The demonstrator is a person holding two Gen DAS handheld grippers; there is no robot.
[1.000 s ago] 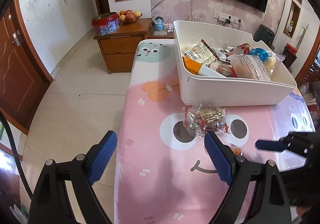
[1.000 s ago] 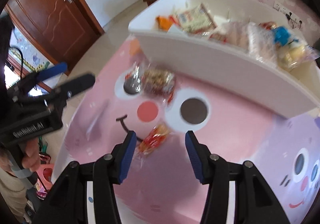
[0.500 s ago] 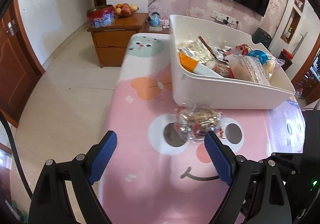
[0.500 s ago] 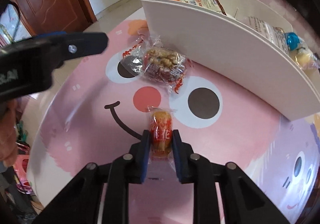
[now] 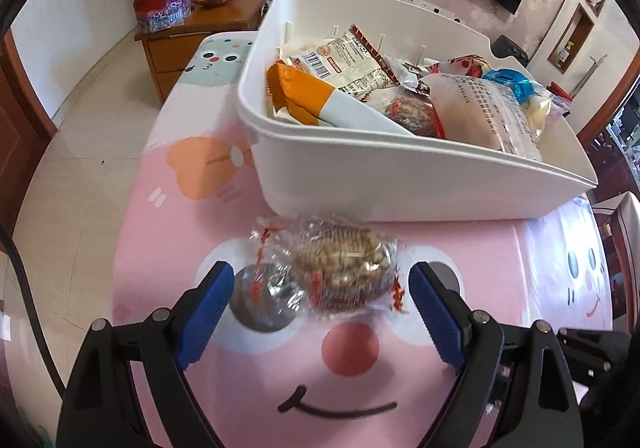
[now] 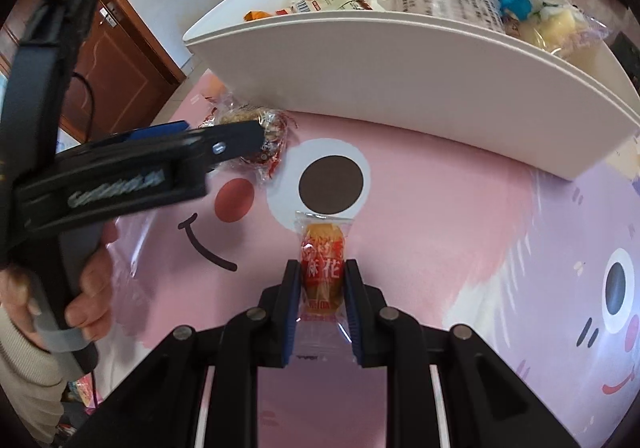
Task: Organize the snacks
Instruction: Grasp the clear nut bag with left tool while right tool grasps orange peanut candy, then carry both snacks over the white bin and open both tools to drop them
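Right tongs (image 6: 322, 280) clenched mid-body on small orange-red wrapped twist snack (image 6: 321, 268); left tongs (image 5: 320, 308) released, straddling crinkly clear-wrapped nut cake (image 5: 340, 264). Light, slippery, crushable.

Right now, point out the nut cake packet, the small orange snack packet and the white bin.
nut cake packet (image 5: 340, 260), left wrist view, middle of cake.
small orange snack packet (image 6: 322, 264), right wrist view, red label.
white bin (image 6: 400, 76), right wrist view, front wall.
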